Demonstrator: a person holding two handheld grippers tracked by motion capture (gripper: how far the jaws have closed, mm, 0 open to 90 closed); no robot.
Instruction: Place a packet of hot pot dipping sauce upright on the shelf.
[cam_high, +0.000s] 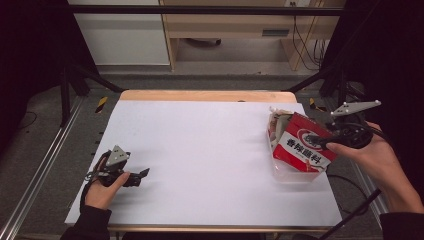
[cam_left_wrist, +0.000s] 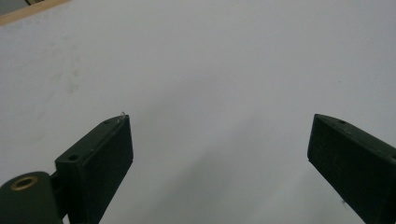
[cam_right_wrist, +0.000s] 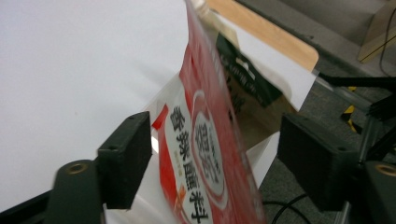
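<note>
A red seasoning packet (cam_high: 302, 145) with white lettering stands tilted in a clear plastic box (cam_high: 292, 172) at the table's right side. My right gripper (cam_high: 320, 141) reaches it from the right. In the right gripper view the red packet (cam_right_wrist: 205, 154) stands edge-on between the two jaws of my right gripper (cam_right_wrist: 217, 144), which are spread wide with gaps on both sides, so they do not press on it. My left gripper (cam_high: 142, 175) rests low at the front left, open, with only the white sheet (cam_left_wrist: 210, 70) between the jaws of that gripper (cam_left_wrist: 219, 144).
A brownish packet with a dark green label (cam_right_wrist: 243, 79) stands behind the red one in the same box. The white sheet (cam_high: 200, 150) covers the wooden table, whose far edge (cam_high: 205, 95) shows. Metal rails and dark frame struts run along both sides.
</note>
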